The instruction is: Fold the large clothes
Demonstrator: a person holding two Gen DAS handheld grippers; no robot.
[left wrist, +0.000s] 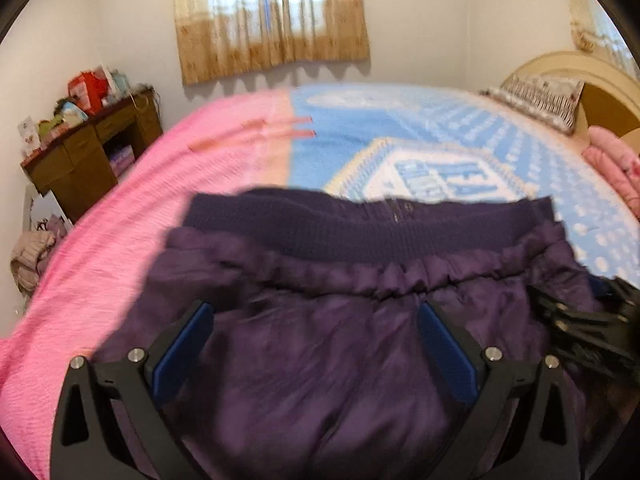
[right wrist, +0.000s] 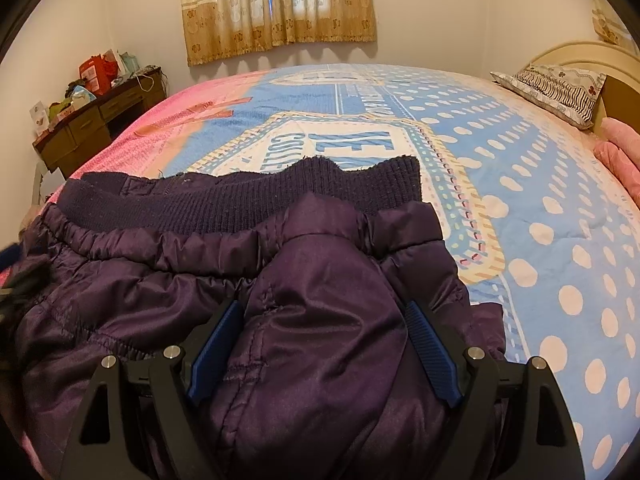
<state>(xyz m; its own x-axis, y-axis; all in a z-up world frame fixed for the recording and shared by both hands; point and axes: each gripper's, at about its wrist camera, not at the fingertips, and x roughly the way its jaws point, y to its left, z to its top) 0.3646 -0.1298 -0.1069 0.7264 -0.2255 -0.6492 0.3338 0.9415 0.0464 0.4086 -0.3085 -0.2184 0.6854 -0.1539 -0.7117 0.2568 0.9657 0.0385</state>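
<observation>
Dark purple quilted jacket [right wrist: 168, 280] with ribbed knit hem lies on the bed [right wrist: 540, 184], on the blue polka-dot sheet near its pink edge. Left gripper [left wrist: 316, 336] jaws wide apart over the fabric, gripping nothing. Right gripper [right wrist: 324, 332] jaws wide, straddling a puffed fold, pads not pressing.
</observation>
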